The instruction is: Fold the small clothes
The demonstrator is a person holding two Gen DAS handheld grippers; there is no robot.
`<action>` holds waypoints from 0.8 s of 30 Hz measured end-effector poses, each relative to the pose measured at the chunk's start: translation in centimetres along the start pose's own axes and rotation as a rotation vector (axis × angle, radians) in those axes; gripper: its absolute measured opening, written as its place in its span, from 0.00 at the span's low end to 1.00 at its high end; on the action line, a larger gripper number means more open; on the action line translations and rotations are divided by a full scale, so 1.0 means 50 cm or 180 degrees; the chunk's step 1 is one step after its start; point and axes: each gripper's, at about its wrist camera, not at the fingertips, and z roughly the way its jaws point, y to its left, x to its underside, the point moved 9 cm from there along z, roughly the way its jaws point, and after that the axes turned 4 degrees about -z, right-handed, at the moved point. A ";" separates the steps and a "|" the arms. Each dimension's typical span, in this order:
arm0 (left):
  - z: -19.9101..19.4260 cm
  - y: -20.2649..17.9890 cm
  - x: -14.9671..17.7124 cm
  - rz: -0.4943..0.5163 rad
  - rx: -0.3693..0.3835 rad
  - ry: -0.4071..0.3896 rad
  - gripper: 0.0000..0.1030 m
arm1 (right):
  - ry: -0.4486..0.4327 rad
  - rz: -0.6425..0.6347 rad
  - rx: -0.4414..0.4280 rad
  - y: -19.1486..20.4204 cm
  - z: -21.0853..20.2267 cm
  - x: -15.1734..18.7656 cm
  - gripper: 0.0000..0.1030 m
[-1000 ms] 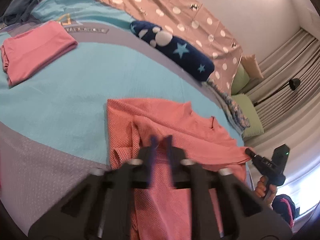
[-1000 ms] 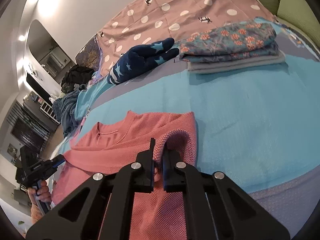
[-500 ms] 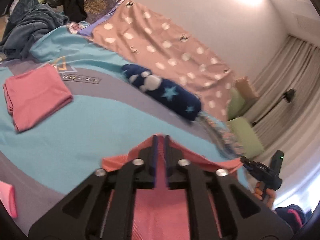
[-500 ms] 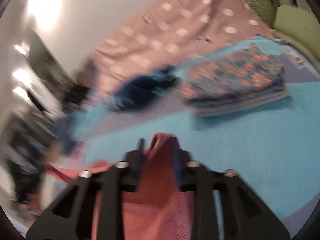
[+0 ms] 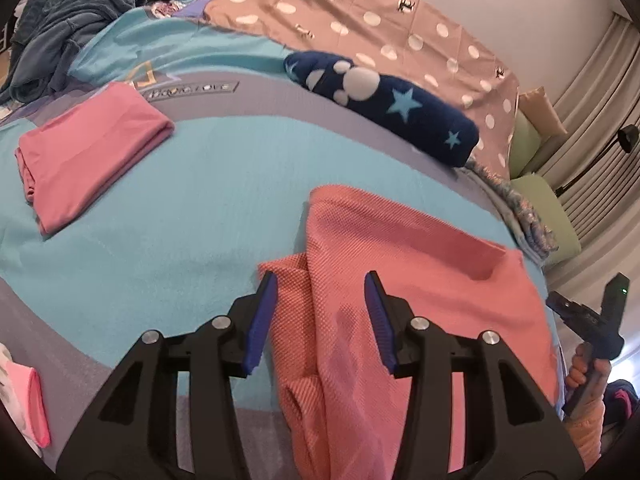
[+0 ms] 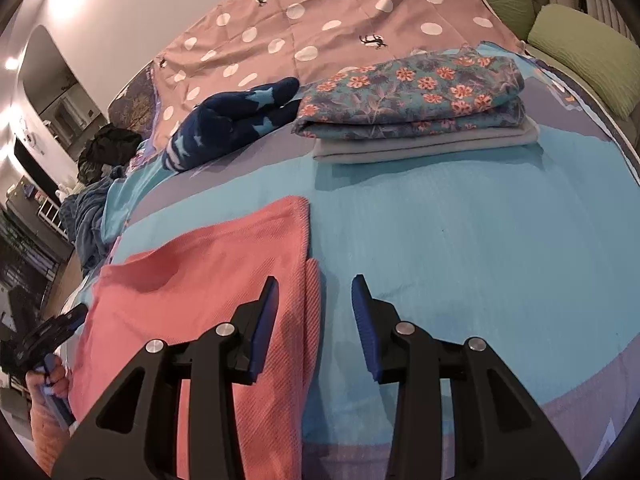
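Coral-pink waffle-knit small garment [image 5: 404, 280] lies doubled over on the turquoise-and-grey bedspread [image 5: 180, 208], near edge of bed; this garment is the landmark for everything below. Left gripper [image 5: 320, 300] hangs over the garment's left side: jaws spread and opening, blue pads clear of the cloth, a raised ridge of fabric lying loose between them but not pinched. Right gripper [image 6: 314, 306] sits over the garment's right border [image 6: 308, 300]: jaws likewise opening, the folded edge between them, nothing gripped. Judgement: the release at the end of a fold, top layer now laid over the lower one; a narrow strip of the lower layer shows past the right edge, so the halves are not quite flush. Left side is bunched into ridges and wants smoothing. Beyond the garment: navy star-patterned plush roll [image 5: 384, 104], then the dusty-pink polka-dot quilt [image 5: 360, 12]. Beyond and to its right: folded floral turquoise fabric on a grey folded piece [image 6: 412, 96]. Well to its left: a folded rose-pink garment [image 5: 88, 148]. A person's hand [image 5: 584, 372] holding the right tool shows at the garment's right in the left wrist view. Next move, as I read it: re-grip at a short edge with both jaws and bring it across for another fold, keeping corners aligned, layers pinched together so the knit does not slide.
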 end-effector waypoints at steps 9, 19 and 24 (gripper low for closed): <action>0.064 -0.018 -0.057 0.0002 0.0057 0.0195 0.28 | 0.0012 -0.0201 -0.0084 0.038 0.013 -0.027 0.41; 0.041 -0.035 -0.104 0.0001 -0.0071 -0.0127 0.06 | 0.0306 -0.0066 -0.0194 0.025 0.143 -0.083 0.04; -0.026 -0.001 -0.072 -0.0196 0.0022 -0.0195 0.43 | -0.0120 0.0173 -0.0164 -0.011 0.034 -0.080 0.34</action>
